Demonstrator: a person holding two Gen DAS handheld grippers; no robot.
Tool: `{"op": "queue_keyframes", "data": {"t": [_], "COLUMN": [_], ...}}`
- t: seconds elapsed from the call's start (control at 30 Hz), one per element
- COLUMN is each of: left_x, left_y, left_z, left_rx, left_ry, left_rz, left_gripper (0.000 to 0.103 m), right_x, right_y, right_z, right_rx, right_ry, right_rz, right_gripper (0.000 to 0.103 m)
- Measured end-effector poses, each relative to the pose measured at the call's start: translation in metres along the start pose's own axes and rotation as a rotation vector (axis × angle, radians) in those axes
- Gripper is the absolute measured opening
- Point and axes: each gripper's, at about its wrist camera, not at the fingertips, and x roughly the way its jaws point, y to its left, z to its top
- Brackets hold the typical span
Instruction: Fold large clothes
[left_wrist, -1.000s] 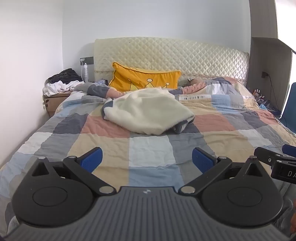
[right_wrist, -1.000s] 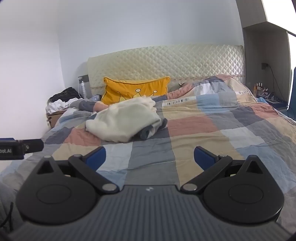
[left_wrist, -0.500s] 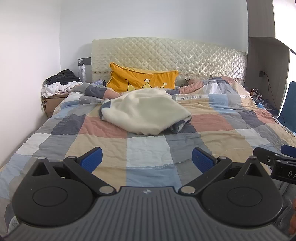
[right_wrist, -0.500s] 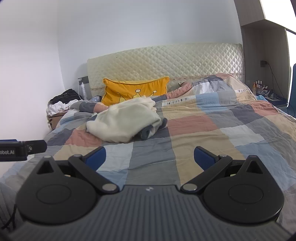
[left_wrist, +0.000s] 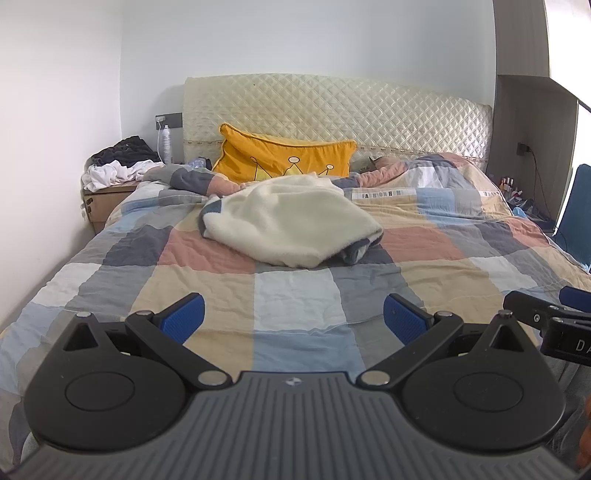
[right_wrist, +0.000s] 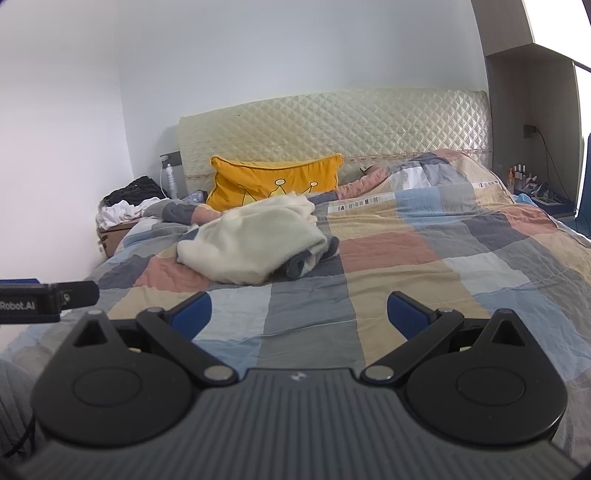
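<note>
1. My left gripper (left_wrist: 293, 319) sits at the bottom of its frame with its blue pads (left_wrist: 183, 316) spread wide, pinching nothing, above the foot end of the bed (left_wrist: 295, 295).
2. My right gripper (right_wrist: 299, 317) is the same: fingers spread apart, empty, low in its frame over the checked quilt (right_wrist: 424, 266).
3. The cream fleece garment (left_wrist: 291, 225) lies crumpled at the centre of the left view, on the quilt, well apart from both grippers; dark grey fabric shows at its right edge.
4. In the right view I see it left of centre (right_wrist: 251, 243).
5. A yellow crown pillow (left_wrist: 284, 162) leans on the quilted headboard (left_wrist: 351, 107) just behind it.
6. Clothes are heaped on the bedside stand (left_wrist: 110, 184) at the left.
</note>
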Motion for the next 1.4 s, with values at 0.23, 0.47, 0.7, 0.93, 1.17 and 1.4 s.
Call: {"op": "queue_keyframes", "data": {"t": [0.23,0.47,0.7,0.93,1.17,1.4], "left_x": [0.003,0.006,0.004,0.001,0.001,0.004], "left_y": [-0.002,-0.001,0.004,0.007,0.009,0.01], "left_z": [-0.002,-0.003,-0.003,-0.004,-0.008,-0.007], "left_rx": [0.001,0.004,-0.016,-0.01,-0.02,-0.024], "left_ry": [-0.005,0.0,-0.001,0.003,0.01,0.019], "left_rz": [-0.008,-0.021,-0.008,-0.008,-0.012,-0.016], "left_gripper": [0.103,0.103,0.103,0.103,0.103,0.103], "right_x": [0.002,0.001,0.003,0.003,0.004,0.007], "right_y": [0.0,0.0,0.001,0.0,0.0,0.004], "right_z": [0.002,0.001,0.001,-0.002,-0.003,-0.005], "right_rx": [-0.009,-0.001,-0.001,-0.011,-0.005,-0.008], "right_ry": [0.007,0.005,0.0,-0.003,0.01,0.021], "right_rz": [-0.001,-0.011,-0.003,0.0,-0.01,-0.009], "right_gripper": [0.103,0.103,0.103,0.103,0.103,0.103]}}
